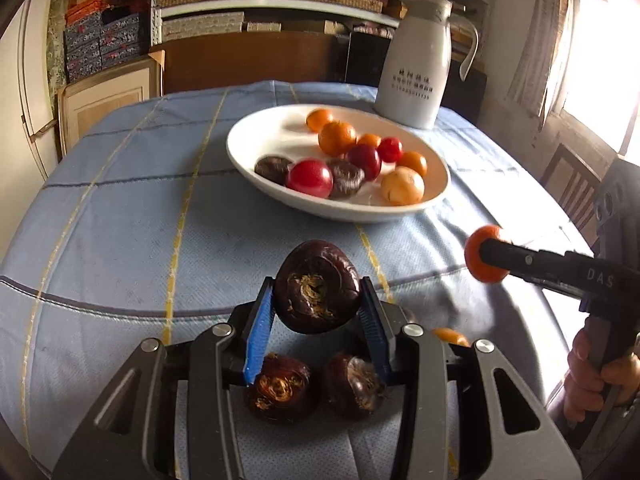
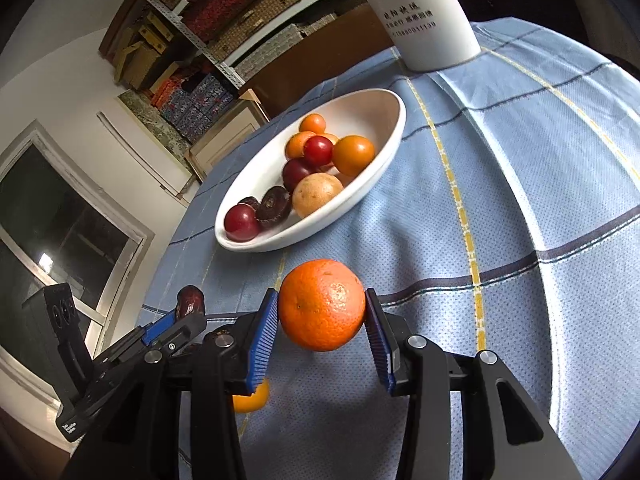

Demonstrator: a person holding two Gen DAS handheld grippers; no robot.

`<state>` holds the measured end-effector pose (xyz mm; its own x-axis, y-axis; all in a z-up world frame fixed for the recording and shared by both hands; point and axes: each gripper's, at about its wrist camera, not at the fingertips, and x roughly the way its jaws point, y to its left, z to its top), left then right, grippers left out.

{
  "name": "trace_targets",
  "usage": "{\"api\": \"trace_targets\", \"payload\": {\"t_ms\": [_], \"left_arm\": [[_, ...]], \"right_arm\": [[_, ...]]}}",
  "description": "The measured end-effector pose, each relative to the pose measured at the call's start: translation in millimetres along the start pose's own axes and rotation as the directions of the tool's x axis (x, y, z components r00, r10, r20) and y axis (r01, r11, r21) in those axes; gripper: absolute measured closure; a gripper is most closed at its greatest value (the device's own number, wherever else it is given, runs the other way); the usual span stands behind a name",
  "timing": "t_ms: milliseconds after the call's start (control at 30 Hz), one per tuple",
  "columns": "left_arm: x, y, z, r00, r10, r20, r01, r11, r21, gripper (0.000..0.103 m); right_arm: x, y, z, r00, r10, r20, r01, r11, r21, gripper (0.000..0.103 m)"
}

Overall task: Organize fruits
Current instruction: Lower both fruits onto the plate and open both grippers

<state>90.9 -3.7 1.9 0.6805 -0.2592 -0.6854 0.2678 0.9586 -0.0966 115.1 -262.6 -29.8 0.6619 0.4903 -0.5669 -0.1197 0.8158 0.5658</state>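
Note:
My left gripper [image 1: 318, 292] is shut on a dark brown water chestnut [image 1: 317, 286], lifted off the blue checked tablecloth. Two more water chestnuts [image 1: 280, 388] [image 1: 354, 384] lie on the cloth under its fingers. My right gripper [image 2: 322, 312] is shut on an orange [image 2: 322, 304], held above the cloth; in the left wrist view that gripper [image 1: 486, 254] comes in from the right with the orange [image 1: 474, 254] in it. A white oval bowl [image 1: 256, 132] [image 2: 384, 120] beyond both holds several oranges, red fruits, water chestnuts and a pale yellow fruit [image 1: 402, 186].
A white jug [image 1: 418, 60] [image 2: 424, 20] stands behind the bowl. A small orange [image 2: 252, 398] [image 1: 450, 336] lies on the cloth near the grippers. A hand [image 1: 592, 376] holds the right gripper's handle. A chair [image 1: 572, 188] stands at the table's right, shelves of boxes behind.

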Motion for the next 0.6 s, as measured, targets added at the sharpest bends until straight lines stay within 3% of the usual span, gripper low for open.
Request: {"api": "trace_targets", "payload": {"t_ms": [100, 267, 500, 567, 600], "left_arm": [[-2, 5, 18, 1.000, 0.000, 0.017, 0.000, 1.000, -0.014, 0.062], [12, 8, 75, 0.998, 0.022, 0.050, -0.021, 1.000, -0.023, 0.062], [74, 10, 120, 1.000, 0.008, 0.002, -0.008, 0.999, -0.048, 0.060], [88, 14, 118, 1.000, -0.003, -0.010, 0.002, 0.998, -0.067, 0.048], [94, 17, 114, 1.000, -0.002, -0.028, 0.000, 0.998, -0.068, 0.039]], "right_arm": [[-7, 6, 10, 0.999, 0.030, 0.042, -0.029, 1.000, -0.003, 0.059], [2, 22, 50, 0.997, 0.057, 0.060, -0.057, 0.998, -0.007, 0.060], [53, 46, 78, 0.999, 0.030, 0.028, -0.027, 0.994, -0.102, 0.058], [57, 41, 79, 0.998, 0.016, 0.053, -0.011, 0.994, -0.109, 0.055], [56, 40, 80, 0.998, 0.008, 0.065, -0.001, 0.994, -0.109, 0.047]]}}
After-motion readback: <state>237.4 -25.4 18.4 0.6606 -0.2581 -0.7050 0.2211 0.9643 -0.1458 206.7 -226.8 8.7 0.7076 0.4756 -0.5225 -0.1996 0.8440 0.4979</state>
